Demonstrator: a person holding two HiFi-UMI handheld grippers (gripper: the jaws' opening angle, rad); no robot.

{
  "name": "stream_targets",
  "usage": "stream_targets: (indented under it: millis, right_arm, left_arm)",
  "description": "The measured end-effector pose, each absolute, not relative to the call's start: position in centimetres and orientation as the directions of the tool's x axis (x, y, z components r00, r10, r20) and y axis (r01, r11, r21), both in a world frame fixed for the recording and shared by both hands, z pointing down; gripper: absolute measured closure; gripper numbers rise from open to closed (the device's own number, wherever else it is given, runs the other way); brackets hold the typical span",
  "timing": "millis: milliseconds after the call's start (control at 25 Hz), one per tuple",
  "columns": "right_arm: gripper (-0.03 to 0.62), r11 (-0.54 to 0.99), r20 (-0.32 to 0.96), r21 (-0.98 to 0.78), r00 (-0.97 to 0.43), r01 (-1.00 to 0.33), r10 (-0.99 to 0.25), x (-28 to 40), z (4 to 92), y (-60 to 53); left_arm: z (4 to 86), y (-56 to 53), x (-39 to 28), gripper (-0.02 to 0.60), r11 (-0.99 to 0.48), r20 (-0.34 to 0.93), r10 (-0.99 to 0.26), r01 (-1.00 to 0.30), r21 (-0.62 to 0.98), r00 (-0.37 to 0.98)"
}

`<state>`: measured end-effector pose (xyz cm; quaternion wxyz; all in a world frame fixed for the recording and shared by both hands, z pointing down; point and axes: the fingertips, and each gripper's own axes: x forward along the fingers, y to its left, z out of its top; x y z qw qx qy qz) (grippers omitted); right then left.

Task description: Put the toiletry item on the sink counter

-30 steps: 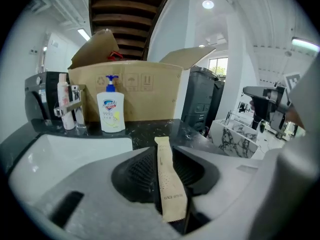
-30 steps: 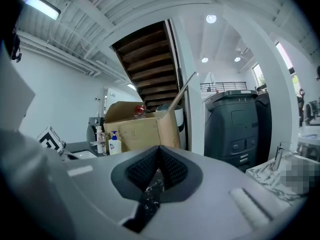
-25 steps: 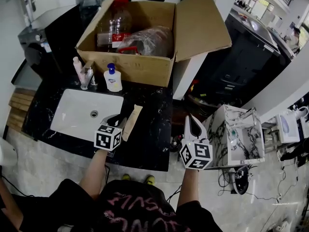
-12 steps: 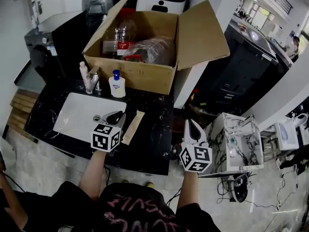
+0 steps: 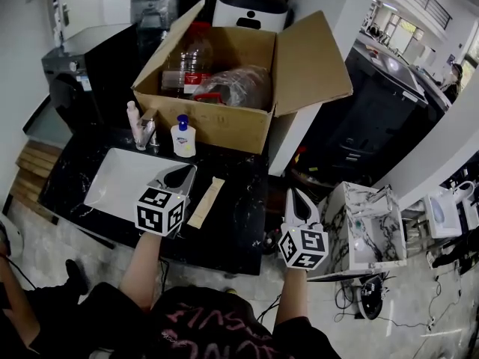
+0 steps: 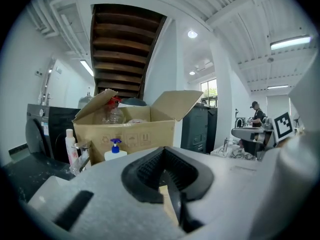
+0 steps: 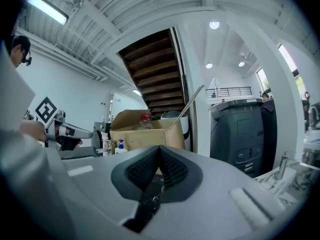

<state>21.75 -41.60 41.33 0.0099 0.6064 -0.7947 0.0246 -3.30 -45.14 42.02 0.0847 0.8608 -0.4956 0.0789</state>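
Toiletry tube (image 5: 206,203) lying flat on sink counter (image 5: 241,214), just beside left gripper (image 5: 178,176). Judged light, soft, squeezable; best pinched mid-body. Jaws of both grippers fully closed, nothing held; right gripper (image 5: 296,200) well apart.

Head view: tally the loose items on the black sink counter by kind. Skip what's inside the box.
Bottles: 2 (pump bottle, slim pink bottle)
Tubes: 1 (beige tube)
Boxes: 1 (cardboard box)
Total: 4
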Motion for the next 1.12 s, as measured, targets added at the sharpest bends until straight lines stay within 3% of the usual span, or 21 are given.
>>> stream_targets:
  millis: [1120]
  right_arm:
    - [0.582,0.295,0.024,-0.011,-0.295,-0.955,-0.955,20.8,39.8,-41.2]
  left_arm:
    - [37.2,-43.9,-5.5,0.583,-0.489,0.103,-0.868,-0.872,-0.011,0.485]
